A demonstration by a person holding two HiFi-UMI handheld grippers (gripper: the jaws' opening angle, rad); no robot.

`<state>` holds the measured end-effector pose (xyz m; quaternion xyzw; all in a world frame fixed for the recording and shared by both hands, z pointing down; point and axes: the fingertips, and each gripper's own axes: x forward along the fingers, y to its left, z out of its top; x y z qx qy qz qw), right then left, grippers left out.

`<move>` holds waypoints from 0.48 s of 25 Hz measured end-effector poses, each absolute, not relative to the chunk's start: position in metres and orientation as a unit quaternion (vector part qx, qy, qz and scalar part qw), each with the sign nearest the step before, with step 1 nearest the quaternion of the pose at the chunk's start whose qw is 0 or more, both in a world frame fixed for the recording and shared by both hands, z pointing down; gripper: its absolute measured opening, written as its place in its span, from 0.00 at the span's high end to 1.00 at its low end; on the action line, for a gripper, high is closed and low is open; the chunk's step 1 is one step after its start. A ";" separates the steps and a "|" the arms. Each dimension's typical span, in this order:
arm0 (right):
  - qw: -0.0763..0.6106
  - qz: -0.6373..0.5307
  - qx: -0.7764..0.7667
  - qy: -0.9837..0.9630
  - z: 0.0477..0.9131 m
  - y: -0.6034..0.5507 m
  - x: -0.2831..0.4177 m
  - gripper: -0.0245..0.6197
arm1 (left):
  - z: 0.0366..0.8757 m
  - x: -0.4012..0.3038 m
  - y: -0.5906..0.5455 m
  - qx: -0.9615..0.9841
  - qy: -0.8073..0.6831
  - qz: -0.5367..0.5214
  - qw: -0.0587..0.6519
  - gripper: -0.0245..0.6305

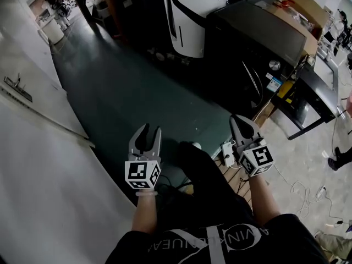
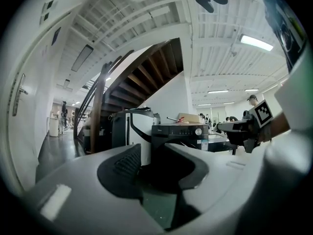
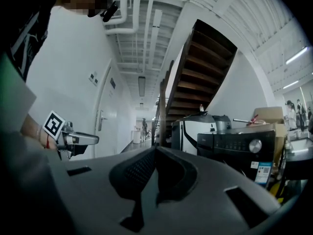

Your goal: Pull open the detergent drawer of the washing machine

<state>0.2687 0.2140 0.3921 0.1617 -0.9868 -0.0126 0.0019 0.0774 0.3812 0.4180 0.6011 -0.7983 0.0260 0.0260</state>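
Both grippers are held out level, well short of the washing machine, touching nothing.

Left gripper: released. Its jaws stand apart and there is nothing between the pads; through the gap in the left gripper view you see only floor and the machine's dark front. It is the gripper farther from the machine.

Right gripper: clenched, jaws closed tip to tip on nothing. It is the gripper nearer the machine but still clearly apart from it.

A white power strip lies on the floor, on the person's side of the machine, below the right gripper in the head view. A stretch of dark green floor separates both grippers from the machine.

The machine is a black front-loader seen at an angle. It has a round silver knob on the top front strip and label stickers just below the knob.

Detergent drawer: it belongs on that top front strip, but it is too small and dark for me to pick out its outline. The strip reads flush in both gripper views.

A black table stands just beside the machine on its knob side. A white-and-black unit stands just beside it on the other side.

A cardboard box is on the machine's top or just behind it; I can't tell which.

A dark wooden staircase rises behind the machine and the white-and-black unit.
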 end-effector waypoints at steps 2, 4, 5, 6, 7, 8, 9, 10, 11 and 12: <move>0.004 -0.013 0.167 -0.986 0.397 0.203 0.257 0.94 | 0.422 0.064 0.371 0.604 -0.796 0.028 0.030 0.76; 0.004 -0.009 0.170 -0.985 0.401 0.190 0.242 0.94 | 0.423 0.047 0.355 0.607 -0.794 0.026 0.030 0.76; 0.006 -0.007 0.172 -0.985 0.404 0.182 0.234 0.94 | 0.423 0.038 0.346 0.608 -0.793 0.026 0.030 0.76; 0.009 -0.006 0.174 -0.985 0.407 0.175 0.226 0.94 | 0.425 0.029 0.335 0.611 -0.791 0.027 0.031 0.76; 0.012 -0.006 0.176 -0.984 0.411 0.167 0.219 0.94 | 0.427 0.020 0.324 0.614 -0.789 0.028 0.032 0.76; 0.016 -0.004 0.178 -0.984 0.415 0.158 0.211 0.94 | 0.429 0.011 0.312 0.616 -0.786 0.028 0.033 0.76; 0.020 -0.002 0.181 -0.983 0.418 0.148 0.203 0.94 | 0.430 0.002 0.299 0.619 -0.784 0.027 0.034 0.76; 0.025 0.000 0.183 -0.983 0.421 0.139 0.194 0.94 | 0.431 -0.008 0.286 0.623 -0.781 0.027 0.035 0.76; 0.029 0.001 0.185 -0.982 0.424 0.129 0.185 0.94 | 0.431 -0.017 0.272 0.627 -0.778 0.028 0.036 0.76; 0.032 0.002 0.188 -0.982 0.425 0.119 0.176 0.94 | 0.431 -0.026 0.258 0.632 -0.774 0.029 0.038 0.76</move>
